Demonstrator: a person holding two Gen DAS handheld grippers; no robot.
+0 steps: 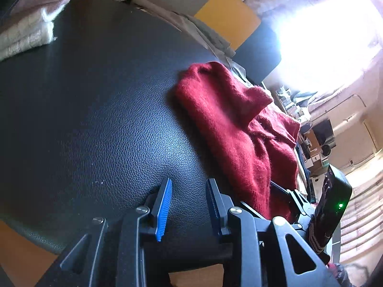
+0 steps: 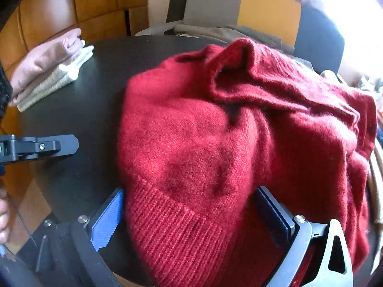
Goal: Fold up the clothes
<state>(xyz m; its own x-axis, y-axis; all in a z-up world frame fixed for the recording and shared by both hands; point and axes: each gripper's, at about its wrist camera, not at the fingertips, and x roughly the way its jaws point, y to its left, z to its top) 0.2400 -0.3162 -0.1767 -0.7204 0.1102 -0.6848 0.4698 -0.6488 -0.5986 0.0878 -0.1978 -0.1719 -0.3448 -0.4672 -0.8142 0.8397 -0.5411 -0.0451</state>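
The black leather-textured table [image 1: 100,110] carries a rumpled red sweater [image 2: 203,143] on its right half, with a stack of folded pale clothes [image 2: 47,71] at the far left edge. The right claw [image 2: 191,215] is spread wide with the sweater's ribbed hem lying between its fingers, not clamped on it. The left claw [image 1: 189,205] stands partly open and holds nothing, over bare table just beside the sweater's edge.
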